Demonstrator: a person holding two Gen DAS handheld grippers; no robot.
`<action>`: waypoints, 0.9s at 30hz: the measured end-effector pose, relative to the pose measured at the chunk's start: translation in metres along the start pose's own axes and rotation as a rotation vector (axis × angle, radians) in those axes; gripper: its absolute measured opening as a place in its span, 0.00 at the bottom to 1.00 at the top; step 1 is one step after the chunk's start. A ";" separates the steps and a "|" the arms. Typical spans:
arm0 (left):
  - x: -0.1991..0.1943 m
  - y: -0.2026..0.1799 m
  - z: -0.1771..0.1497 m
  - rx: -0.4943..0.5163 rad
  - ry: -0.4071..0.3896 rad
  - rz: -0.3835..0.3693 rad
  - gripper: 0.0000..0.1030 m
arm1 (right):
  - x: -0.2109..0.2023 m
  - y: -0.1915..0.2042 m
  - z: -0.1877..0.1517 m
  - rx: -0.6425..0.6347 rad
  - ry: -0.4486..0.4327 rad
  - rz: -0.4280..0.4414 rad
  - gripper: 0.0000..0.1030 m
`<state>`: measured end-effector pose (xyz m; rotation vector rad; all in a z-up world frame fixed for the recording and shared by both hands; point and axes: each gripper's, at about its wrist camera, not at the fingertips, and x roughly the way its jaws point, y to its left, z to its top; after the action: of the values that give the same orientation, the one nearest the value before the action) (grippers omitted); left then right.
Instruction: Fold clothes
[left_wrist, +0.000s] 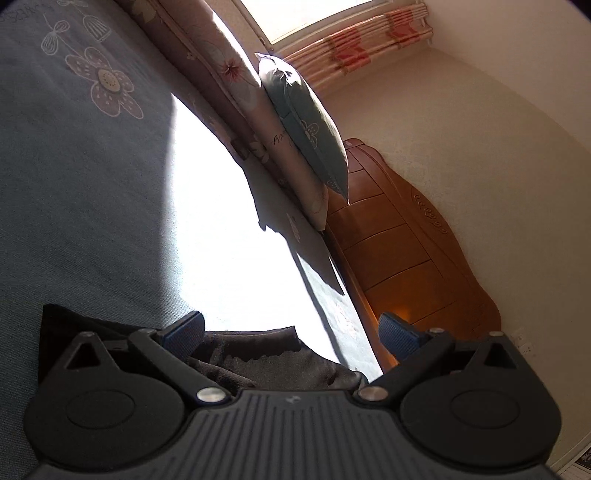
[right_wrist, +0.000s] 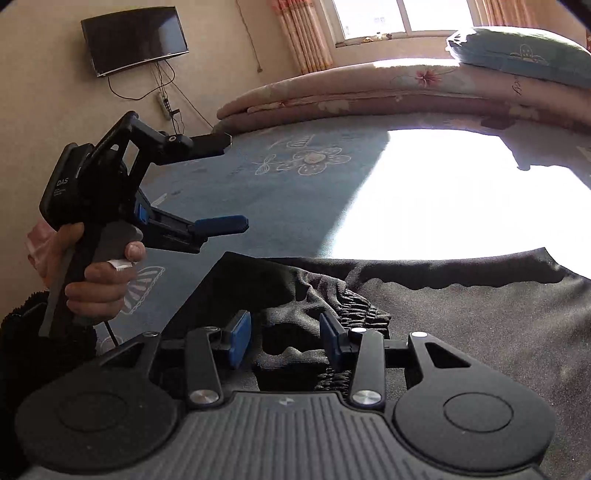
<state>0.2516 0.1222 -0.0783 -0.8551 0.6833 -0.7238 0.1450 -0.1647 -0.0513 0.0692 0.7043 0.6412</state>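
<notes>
Spread flat on a blue-grey woven bedspread (right_wrist: 229, 192) printed with pale outline flowers: a black knit garment (right_wrist: 480, 314), matte and slightly fuzzy, with a gathered, ribbed elastic band (right_wrist: 354, 302) bunched near its middle. Long axis running left to right across the right wrist view, upper hem a straight edge against a blown-out patch of sunlight, left end tapering to a corner.

Right gripper (right_wrist: 284, 339), black plastic with ridged blue rubber pads (right_wrist: 238, 338), low over the ribbed band; fingers moderately apart, fabric lying between them, not pinched.

Left gripper (right_wrist: 231, 184) held above the bedspread by a hand (right_wrist: 94, 280) with a white strip around one finger, left of the garment's corner and clear of the cloth; fingers spread wide, nothing between. Same wide spread in the left wrist view (left_wrist: 291, 330), with crumpled black fabric (left_wrist: 258, 358) directly below.

Along the far edge of the bed: a folded pink floral quilt (right_wrist: 369, 92), soft and thick, topped by a teal pillow (right_wrist: 528, 55). Beyond it, a glossy orange-brown carved wooden headboard (left_wrist: 406, 258).
</notes>
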 end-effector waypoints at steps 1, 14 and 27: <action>-0.002 0.002 0.002 -0.009 -0.010 0.022 0.97 | 0.007 0.002 -0.003 -0.017 0.020 -0.015 0.45; 0.008 0.006 0.002 -0.014 0.133 0.120 0.97 | 0.004 0.044 -0.029 -0.220 0.039 0.039 0.60; 0.008 0.033 -0.009 -0.077 0.201 0.296 0.97 | 0.003 0.063 -0.032 -0.219 0.010 0.152 0.61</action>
<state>0.2584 0.1277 -0.1127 -0.7361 0.9997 -0.5227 0.0936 -0.1166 -0.0602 -0.0831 0.6384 0.8617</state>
